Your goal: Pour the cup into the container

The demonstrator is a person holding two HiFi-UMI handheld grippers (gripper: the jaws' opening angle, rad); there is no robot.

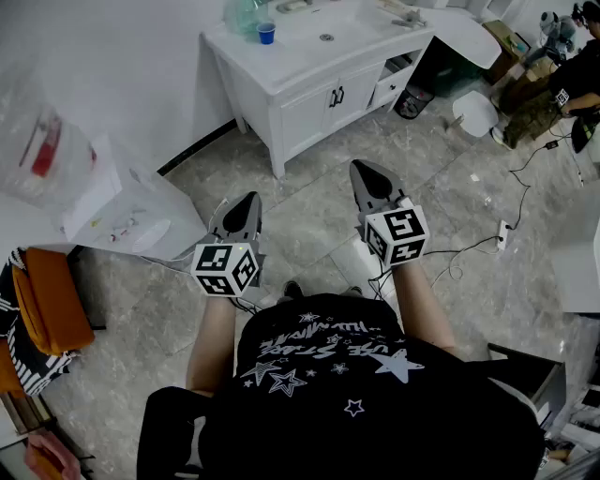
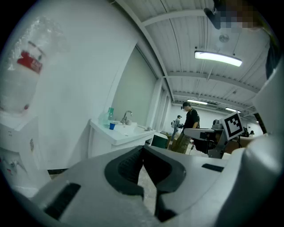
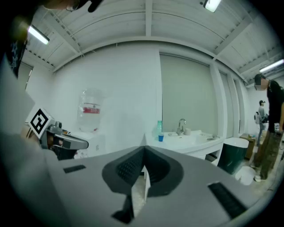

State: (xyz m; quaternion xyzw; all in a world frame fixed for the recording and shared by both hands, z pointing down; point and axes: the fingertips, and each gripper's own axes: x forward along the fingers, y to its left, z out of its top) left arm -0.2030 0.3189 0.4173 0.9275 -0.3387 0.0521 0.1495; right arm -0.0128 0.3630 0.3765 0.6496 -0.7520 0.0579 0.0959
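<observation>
My left gripper (image 1: 248, 202) hangs over the floor (image 1: 309, 211), fingers pressed together with nothing between them. Well ahead of it, the blue cup (image 1: 266, 34) stands on the white desk (image 1: 309, 70), just beside a clear bottle (image 1: 244, 13). My right gripper (image 1: 367, 172) has its fingers closed too, and empty.
</observation>
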